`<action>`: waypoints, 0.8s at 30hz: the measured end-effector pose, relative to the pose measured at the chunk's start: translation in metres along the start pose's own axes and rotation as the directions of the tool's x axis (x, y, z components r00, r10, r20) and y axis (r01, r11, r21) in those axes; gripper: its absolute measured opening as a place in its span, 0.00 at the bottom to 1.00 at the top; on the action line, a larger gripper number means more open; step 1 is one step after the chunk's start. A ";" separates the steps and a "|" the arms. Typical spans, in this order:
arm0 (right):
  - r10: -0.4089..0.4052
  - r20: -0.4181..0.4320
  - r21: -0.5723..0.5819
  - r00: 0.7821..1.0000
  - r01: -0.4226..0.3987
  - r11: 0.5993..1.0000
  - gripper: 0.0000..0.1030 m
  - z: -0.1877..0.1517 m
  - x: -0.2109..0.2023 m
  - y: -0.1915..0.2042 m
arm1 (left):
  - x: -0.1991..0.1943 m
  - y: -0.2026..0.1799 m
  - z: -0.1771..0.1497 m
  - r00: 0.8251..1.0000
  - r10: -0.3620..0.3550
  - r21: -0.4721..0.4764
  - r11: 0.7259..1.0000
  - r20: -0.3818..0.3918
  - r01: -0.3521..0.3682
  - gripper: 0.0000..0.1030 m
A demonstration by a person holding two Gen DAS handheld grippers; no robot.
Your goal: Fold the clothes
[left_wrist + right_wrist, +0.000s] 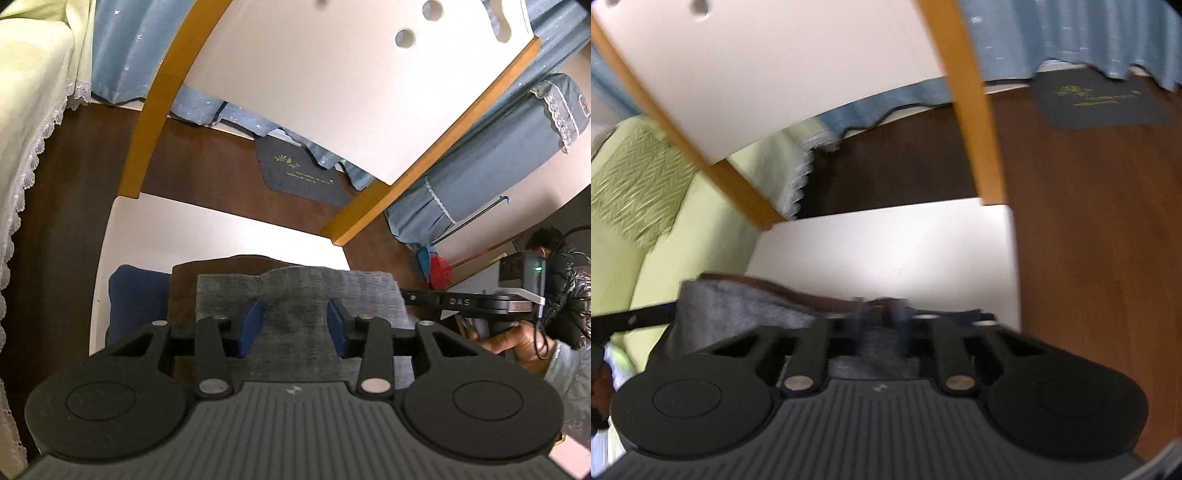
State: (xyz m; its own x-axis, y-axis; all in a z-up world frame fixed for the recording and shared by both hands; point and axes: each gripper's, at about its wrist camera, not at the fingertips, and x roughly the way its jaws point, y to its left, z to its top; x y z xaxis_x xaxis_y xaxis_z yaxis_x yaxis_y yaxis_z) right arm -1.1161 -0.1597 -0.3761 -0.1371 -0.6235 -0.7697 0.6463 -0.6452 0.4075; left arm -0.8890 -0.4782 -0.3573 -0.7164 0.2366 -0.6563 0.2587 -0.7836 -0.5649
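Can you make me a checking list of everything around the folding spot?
Surface: white tabletop, bare at the far end.
Job's things: grey cloth on top of a brown cloth; a dark blue cloth beside them.
Clutter: nothing seen on the table.
Grippers: left gripper open, its pads on either side of a raised fold of the grey cloth, whether they touch it I cannot tell; right gripper shut, blurred, at the edge of the cloths, a grip on them is not clear.
Cables: black cable by the person's hand.
Surroundings: white chair with wooden edges, blue curtain, dark mat on the brown floor, pale green sofa.
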 end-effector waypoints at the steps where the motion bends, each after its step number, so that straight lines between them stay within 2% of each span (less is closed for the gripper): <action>1: -0.028 0.016 -0.002 0.999 0.028 1.000 0.02 0.000 -0.001 0.000 | 0.001 0.000 -0.001 1.000 0.012 0.012 1.000 0.000 -0.012 0.44; 3: -0.075 0.036 0.026 0.997 0.074 0.997 0.01 -0.001 -0.001 -0.004 | 0.002 0.002 -0.004 1.000 0.030 0.027 0.999 -0.001 -0.030 0.44; 6: -0.086 0.033 0.085 0.996 0.083 0.993 0.01 -0.012 0.003 -0.010 | 0.000 0.002 -0.006 0.999 0.054 0.054 0.997 -0.005 -0.054 0.44; 7: -0.091 0.054 0.128 0.994 0.083 0.988 0.07 -0.014 0.000 -0.012 | -0.002 0.001 -0.006 0.998 0.057 0.059 0.997 -0.004 -0.056 0.44; 8: -0.096 0.076 0.176 0.993 0.081 0.981 0.22 -0.016 -0.003 -0.015 | -0.008 0.001 -0.005 0.998 0.063 0.068 0.996 0.001 -0.063 0.44; 10: -0.114 0.141 0.295 0.983 0.068 0.953 0.43 -0.019 -0.019 -0.026 | -0.015 0.001 -0.004 0.998 0.061 0.068 0.996 0.010 -0.062 0.44; 12: -0.111 0.190 0.372 0.976 0.033 0.928 0.44 -0.025 -0.036 -0.036 | -0.023 0.006 -0.001 0.999 0.048 0.038 0.998 0.023 -0.049 0.46; 14: -0.075 0.196 0.406 0.978 -0.011 0.914 0.53 -0.033 -0.046 -0.041 | -0.028 0.017 0.005 0.999 0.020 -0.028 0.999 0.036 -0.019 0.48; 19: -0.003 0.187 0.438 0.982 -0.081 0.895 0.55 -0.051 -0.050 -0.043 | -0.013 0.036 0.012 1.000 -0.002 -0.128 0.992 0.023 0.005 0.49; 24: 0.041 0.201 0.445 0.979 -0.129 0.886 0.55 -0.058 -0.045 -0.040 | 0.002 0.044 0.007 1.000 0.005 -0.153 0.988 -0.009 -0.006 0.44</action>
State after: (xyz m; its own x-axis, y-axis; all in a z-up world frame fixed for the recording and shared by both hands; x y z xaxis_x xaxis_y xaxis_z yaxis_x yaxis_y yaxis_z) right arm -1.0916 -0.0805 -0.3864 -0.2583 -0.7257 -0.6377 0.2567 -0.6879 0.6789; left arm -0.8831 -0.5160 -0.3797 -0.7093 0.2378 -0.6635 0.3594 -0.6878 -0.6307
